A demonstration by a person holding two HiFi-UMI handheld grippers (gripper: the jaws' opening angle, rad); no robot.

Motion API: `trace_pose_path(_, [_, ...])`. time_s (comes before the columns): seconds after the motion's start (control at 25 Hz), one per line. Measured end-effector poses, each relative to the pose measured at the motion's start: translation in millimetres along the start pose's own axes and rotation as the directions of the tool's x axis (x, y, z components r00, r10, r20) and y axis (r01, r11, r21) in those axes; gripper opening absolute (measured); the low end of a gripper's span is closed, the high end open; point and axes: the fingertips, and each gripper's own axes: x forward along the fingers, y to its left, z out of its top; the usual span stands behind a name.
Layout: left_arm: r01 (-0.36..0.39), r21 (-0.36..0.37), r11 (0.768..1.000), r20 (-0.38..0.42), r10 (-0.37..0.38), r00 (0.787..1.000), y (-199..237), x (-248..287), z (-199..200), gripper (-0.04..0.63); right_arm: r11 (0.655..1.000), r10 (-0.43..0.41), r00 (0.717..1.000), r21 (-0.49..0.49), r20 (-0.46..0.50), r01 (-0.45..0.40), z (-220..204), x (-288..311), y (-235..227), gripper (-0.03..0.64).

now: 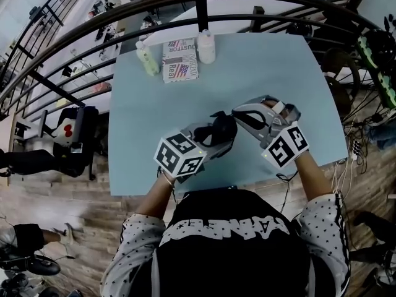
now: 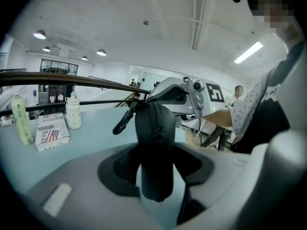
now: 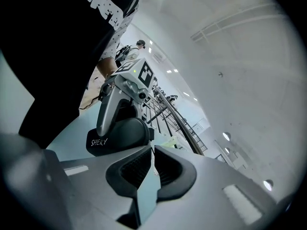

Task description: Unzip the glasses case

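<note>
glasses case (image 1: 218, 132): black, soft-sided, white lettering on one face. it sits just below the middle of the pale blue table (image 1: 297, 79); whether it rests on the top or is lifted off it, cannot tell.

left gripper (image 1: 209, 138): comes in from 7 o'clock of the case. in the left gripper view the case stands upright between the pads, both pads pressed on its sides; firm hold. a black strap loop (image 2: 123, 120) sticks out from the case's upper end toward 10 o'clock.

right gripper (image 1: 237, 115): comes in from 3 o'clock of the case, tips at the case's far end. in the right gripper view the jaws are drawn almost together, only a hairline slit left, tips touching the case's edge. a pale sliver shows in the slit; cannot tell if it is the zip pull.

marker cubes: one at 7 o'clock, one at 4 o'clock of the case, on the person's side.

far table edge, 11 to 12 o'clock of the case, well apart from it: green bottle (image 1: 147, 59), flag-print packet (image 1: 180, 60), white bottle (image 1: 206, 46), in a row, left to right.

dark curved railing (image 1: 198, 14) beyond the table at 12 o'clock. dotted sleeves (image 1: 322, 228) at 5 and 7 o'clock.
</note>
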Motion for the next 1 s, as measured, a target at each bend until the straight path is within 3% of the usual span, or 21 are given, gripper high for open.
trace_pose_path(0.28, [0.009,-0.059,0.998,0.089,-0.004,0.996,2,-6,8,0.000,0.989,-0.059,0.998,0.137,0.005,0.058,-6,-2,-9,0.035])
trace_pose_path(0.68, [-0.004,-0.105,0.994,0.195,0.025,0.981,9,-19,28,0.000,0.961,-0.156,0.988,0.233,0.008,0.150,-7,-15,-14,0.020])
trace_pose_path(0.8, [-0.018,-0.128,0.992,0.220,0.046,0.974,14,-30,31,0.000,0.932,-0.205,0.978,0.312,0.027,0.187,-4,-17,-16,0.006])
trace_pose_path(1.0, [-0.027,-0.152,0.988,0.265,0.067,0.962,18,-40,42,0.000,0.833,-0.278,0.960,0.499,0.008,0.237,-11,-27,-24,0.005])
